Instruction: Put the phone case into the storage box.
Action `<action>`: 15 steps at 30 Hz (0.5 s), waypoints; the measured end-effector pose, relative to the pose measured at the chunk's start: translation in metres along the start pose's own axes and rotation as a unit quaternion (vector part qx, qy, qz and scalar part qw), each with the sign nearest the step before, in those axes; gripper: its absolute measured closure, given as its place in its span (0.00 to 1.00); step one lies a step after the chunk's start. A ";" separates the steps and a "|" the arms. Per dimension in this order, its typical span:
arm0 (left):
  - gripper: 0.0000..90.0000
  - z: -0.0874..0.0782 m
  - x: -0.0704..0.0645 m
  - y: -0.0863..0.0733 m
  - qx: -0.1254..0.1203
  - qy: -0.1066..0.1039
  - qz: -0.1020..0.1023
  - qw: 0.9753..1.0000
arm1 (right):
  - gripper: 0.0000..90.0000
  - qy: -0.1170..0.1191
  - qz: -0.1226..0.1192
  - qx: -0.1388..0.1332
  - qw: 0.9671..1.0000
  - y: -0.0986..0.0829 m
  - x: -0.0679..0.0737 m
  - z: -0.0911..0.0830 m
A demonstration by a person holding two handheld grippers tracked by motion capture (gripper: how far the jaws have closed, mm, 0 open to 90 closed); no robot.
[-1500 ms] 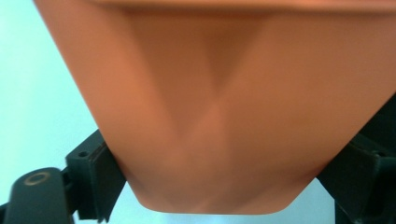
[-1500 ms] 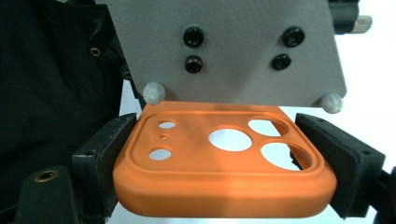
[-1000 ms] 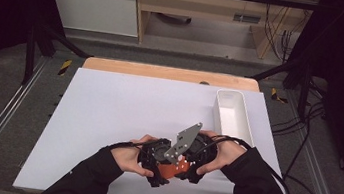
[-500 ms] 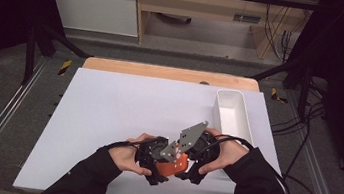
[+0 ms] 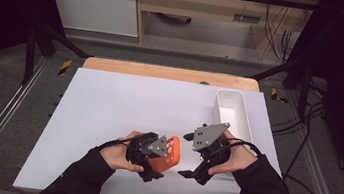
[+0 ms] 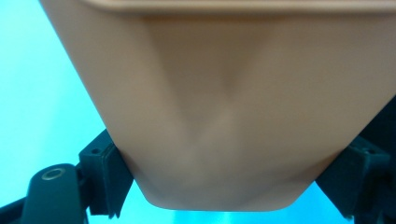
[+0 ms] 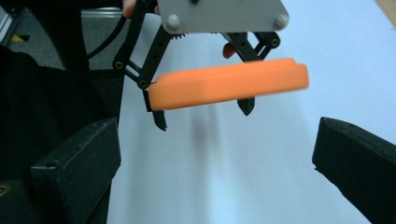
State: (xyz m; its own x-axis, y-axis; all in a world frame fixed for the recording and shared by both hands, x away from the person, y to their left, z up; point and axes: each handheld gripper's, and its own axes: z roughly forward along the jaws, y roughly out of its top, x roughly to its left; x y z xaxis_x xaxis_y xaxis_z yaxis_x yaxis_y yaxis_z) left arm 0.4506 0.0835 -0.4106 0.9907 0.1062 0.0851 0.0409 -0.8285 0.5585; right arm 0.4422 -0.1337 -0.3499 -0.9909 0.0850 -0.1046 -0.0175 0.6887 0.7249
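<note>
— Near the front edge of the table (image 5: 109,99), what is the left gripper (image 5: 151,162) doing?
— Its 2 jaws are clenched on an orange pad (image 5: 166,155), holding it flat just above the white surface.
— And to the right?
— The right gripper (image 5: 191,156) sits just beside the pad, jaws spread wide and grasping nothing. A white tray (image 5: 234,111) stands farther back on the right.

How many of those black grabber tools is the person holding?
2. The left gripper is near the table's front edge, clamped on the orange case. The right gripper is just beside it, open and holding nothing, close to the white tray.
</note>
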 end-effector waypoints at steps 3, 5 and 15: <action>0.17 -0.002 -0.001 -0.003 -0.011 -0.002 -0.002 1.000 | 0.02 -0.006 0.007 -0.016 1.000 -0.004 0.000 0.001; 0.17 -0.003 -0.001 -0.005 -0.022 -0.003 -0.006 1.000 | 0.02 -0.008 0.011 -0.029 0.999 -0.006 0.000 0.002; 0.17 -0.008 0.000 -0.011 -0.053 -0.009 -0.017 0.998 | 0.02 -0.010 0.023 -0.066 0.998 -0.010 0.000 0.008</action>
State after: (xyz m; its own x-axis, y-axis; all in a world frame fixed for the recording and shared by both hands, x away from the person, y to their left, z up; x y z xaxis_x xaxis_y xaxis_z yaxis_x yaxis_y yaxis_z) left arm 0.4492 0.0971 -0.4098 0.9912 0.1229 0.0496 0.0621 -0.7610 0.6457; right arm 0.4435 -0.1352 -0.3625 -0.9882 0.1292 -0.0827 0.0082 0.5832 0.8123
